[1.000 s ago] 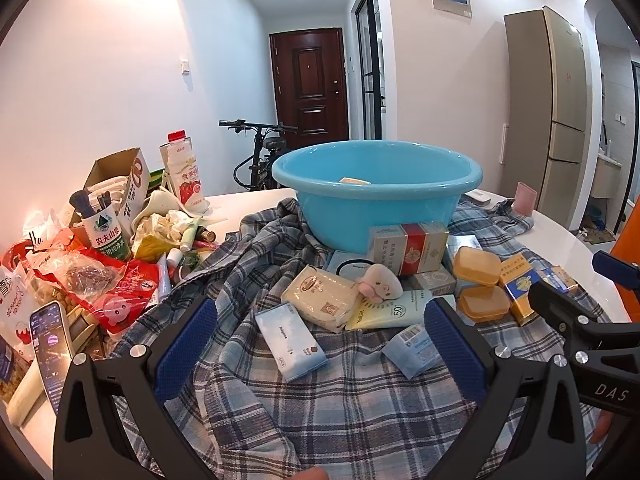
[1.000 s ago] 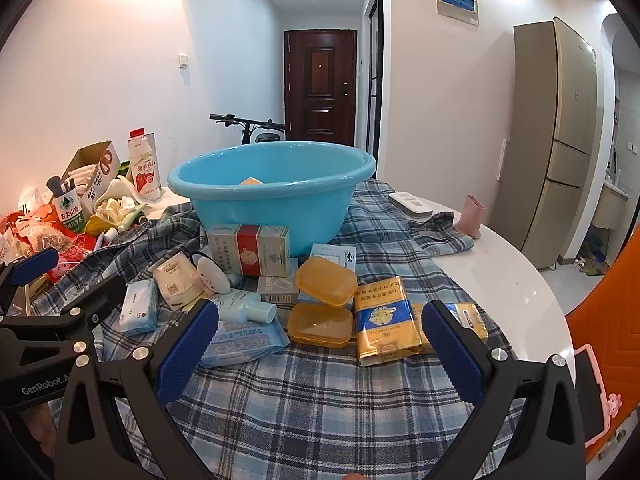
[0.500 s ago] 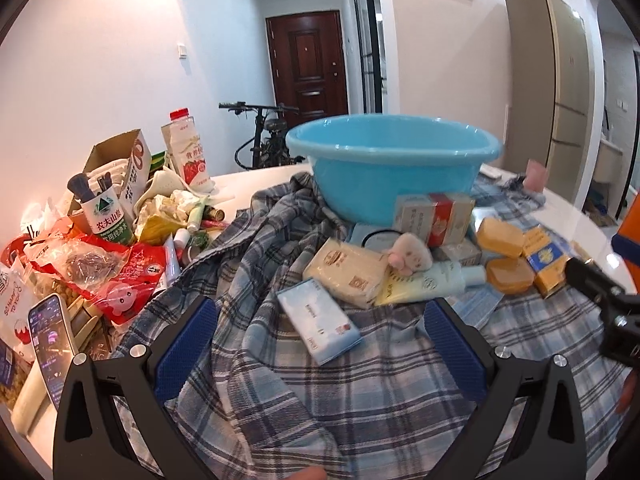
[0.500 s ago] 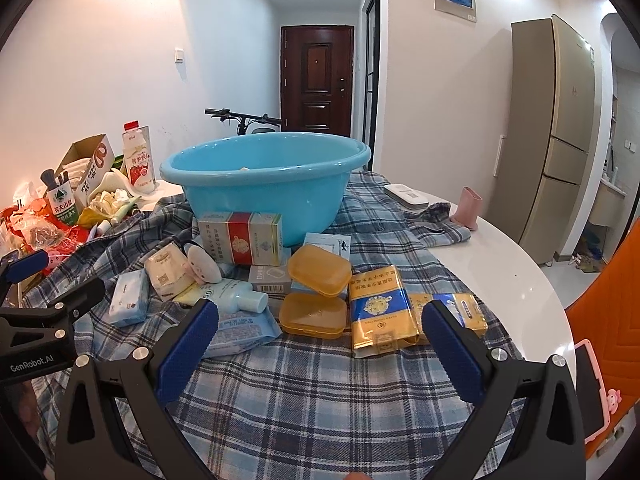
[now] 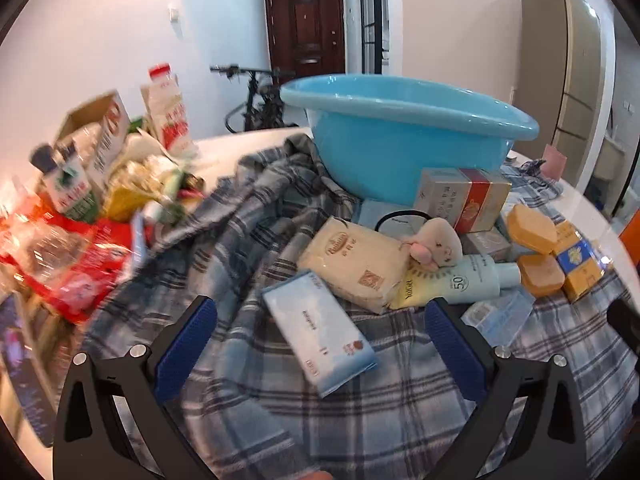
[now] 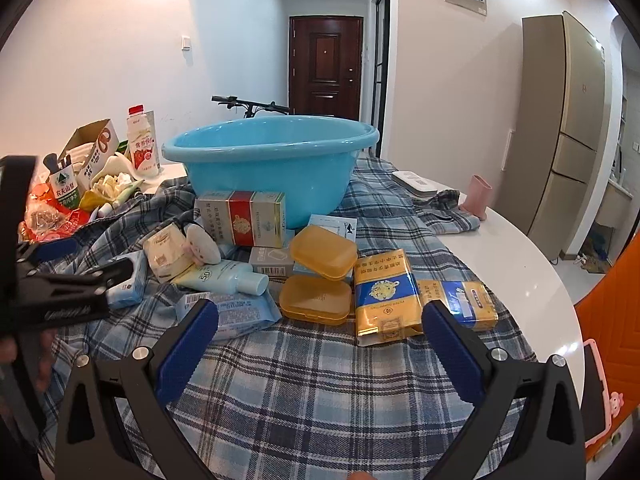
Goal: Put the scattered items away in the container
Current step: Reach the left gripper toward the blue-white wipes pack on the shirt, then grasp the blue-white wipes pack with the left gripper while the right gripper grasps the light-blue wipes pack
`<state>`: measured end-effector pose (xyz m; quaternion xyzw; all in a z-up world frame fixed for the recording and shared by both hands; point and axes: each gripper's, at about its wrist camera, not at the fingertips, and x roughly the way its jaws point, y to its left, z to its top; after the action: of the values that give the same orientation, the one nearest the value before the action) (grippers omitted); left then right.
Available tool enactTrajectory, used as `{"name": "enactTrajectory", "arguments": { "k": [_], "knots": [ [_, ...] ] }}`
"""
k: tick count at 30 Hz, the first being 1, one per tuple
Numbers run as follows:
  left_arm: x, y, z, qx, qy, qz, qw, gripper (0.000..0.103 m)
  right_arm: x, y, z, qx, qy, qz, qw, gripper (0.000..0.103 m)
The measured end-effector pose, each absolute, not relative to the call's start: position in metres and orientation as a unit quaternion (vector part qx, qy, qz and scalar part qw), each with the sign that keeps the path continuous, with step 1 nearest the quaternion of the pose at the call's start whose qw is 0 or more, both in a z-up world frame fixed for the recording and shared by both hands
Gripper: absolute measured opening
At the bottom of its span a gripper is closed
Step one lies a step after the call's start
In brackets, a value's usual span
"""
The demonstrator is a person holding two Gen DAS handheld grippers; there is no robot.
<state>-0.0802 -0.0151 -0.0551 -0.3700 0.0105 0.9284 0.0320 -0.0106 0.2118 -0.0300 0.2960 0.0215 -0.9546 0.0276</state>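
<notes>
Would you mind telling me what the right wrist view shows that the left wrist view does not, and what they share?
Only the right wrist view shows the white remote and the left gripper from the side. Only the left wrist view shows the blue tissue pack whole, lying between its open fingers. Both share the blue basin, the red-and-silver carton, the sunscreen tube, two orange cases and the plaid cloth.

The sunscreen tube (image 5: 460, 280), lying in front of the blue basin (image 5: 400, 148), bore "50" and "YalGet". The green-labelled bottle (image 6: 66, 190), left of the basin, read "农夫山泉".
</notes>
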Motion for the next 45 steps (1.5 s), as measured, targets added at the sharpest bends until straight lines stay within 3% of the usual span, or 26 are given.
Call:
{"name": "enactTrajectory", "arguments": {
  "k": [7, 12, 22, 24, 26, 30, 45],
  "knots": [
    [-0.093, -0.017, -0.075, -0.406, -0.004, 0.914, 0.021, 0.102, -0.012, 0.225, -0.034, 0.302, 0.011, -0.952, 0.039, 0.103],
    [-0.1, -0.021, -0.082, -0.428, -0.025, 0.903, 0.034, 0.079, -0.016, 0.239, -0.033, 0.3, -0.004, -0.953, 0.038, 0.103],
    [-0.098, -0.015, -0.084, -0.434, -0.012, 0.9, 0.037, 0.069, -0.026, 0.246, -0.046, 0.317, -0.016, -0.948, 0.041, 0.103],
    [-0.099, -0.017, -0.084, -0.434, -0.011, 0.9, 0.033, 0.058, -0.026, 0.245, -0.047, 0.319, -0.015, -0.947, 0.041, 0.103],
    [-0.099, -0.018, -0.084, -0.433, -0.012, 0.901, 0.033, 0.056, -0.025, 0.244, -0.047, 0.319, -0.014, -0.947, 0.042, 0.103],
    [-0.094, -0.021, -0.082, -0.427, -0.005, 0.904, 0.026, 0.042, -0.024, 0.242, -0.046, 0.32, -0.013, -0.947, 0.042, 0.103],
    [-0.054, -0.024, -0.043, -0.368, -0.027, 0.926, 0.08, 0.038, -0.027, 0.22, -0.047, 0.334, 0.011, -0.942, 0.043, 0.103]
  ]
}}
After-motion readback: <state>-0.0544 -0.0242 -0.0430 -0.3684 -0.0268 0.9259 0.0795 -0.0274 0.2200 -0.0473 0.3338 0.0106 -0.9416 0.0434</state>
